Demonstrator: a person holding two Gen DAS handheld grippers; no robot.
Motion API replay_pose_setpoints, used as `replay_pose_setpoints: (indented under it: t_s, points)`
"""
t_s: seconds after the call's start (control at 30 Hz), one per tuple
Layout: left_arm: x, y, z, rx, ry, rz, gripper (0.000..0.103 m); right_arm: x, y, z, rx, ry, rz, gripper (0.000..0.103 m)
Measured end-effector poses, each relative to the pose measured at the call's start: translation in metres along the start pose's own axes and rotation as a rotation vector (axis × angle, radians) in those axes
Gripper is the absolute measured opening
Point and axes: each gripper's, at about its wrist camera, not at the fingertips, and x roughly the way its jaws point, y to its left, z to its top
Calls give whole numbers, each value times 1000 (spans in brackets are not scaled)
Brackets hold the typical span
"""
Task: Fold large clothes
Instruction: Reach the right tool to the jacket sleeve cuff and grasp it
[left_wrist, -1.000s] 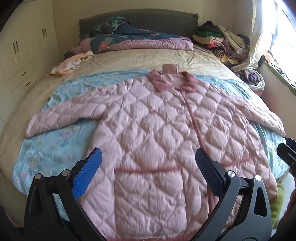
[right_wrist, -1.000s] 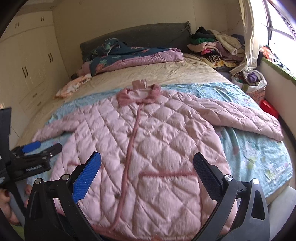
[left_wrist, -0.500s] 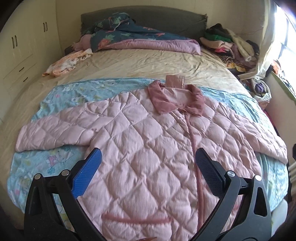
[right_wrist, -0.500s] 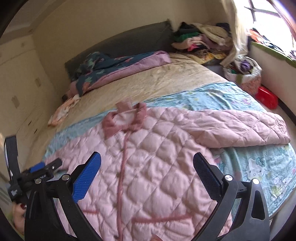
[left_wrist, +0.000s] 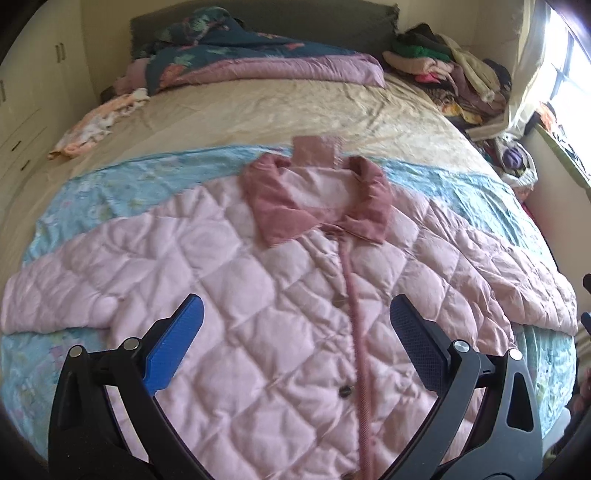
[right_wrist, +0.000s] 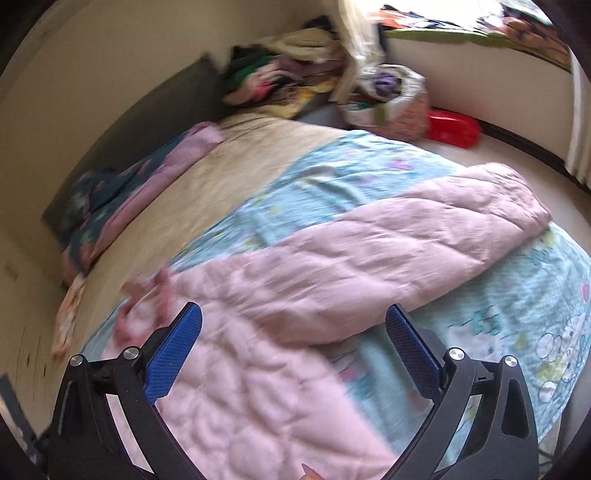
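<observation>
A pink quilted coat (left_wrist: 258, 295) lies spread flat, front up, on a light blue blanket (left_wrist: 122, 188), its darker pink collar (left_wrist: 280, 214) toward the headboard. My left gripper (left_wrist: 295, 314) hovers open over the coat's chest, nothing between its blue pads. My right gripper (right_wrist: 293, 325) is open above the coat's right armpit; the right sleeve (right_wrist: 406, 240) stretches away toward the bed's edge. The right wrist view is blurred by motion.
A folded floral quilt (left_wrist: 258, 55) and a heap of clothes (left_wrist: 450, 74) sit at the head of the bed. A small pink garment (left_wrist: 99, 122) lies at the left. A bag of clothes (right_wrist: 388, 99) and a red box (right_wrist: 452, 127) stand on the floor.
Both grippers have moved forward over the coat, from its hem toward the chest. The right gripper has swung to the right, toward the right sleeve. Both stay open.
</observation>
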Motion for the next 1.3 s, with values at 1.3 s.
replay_pose_setpoints:
  t_s: [1.3]
  points:
    - [98,-50,20,63,87,-28,95,90,-228,36,755,-49,-285,85]
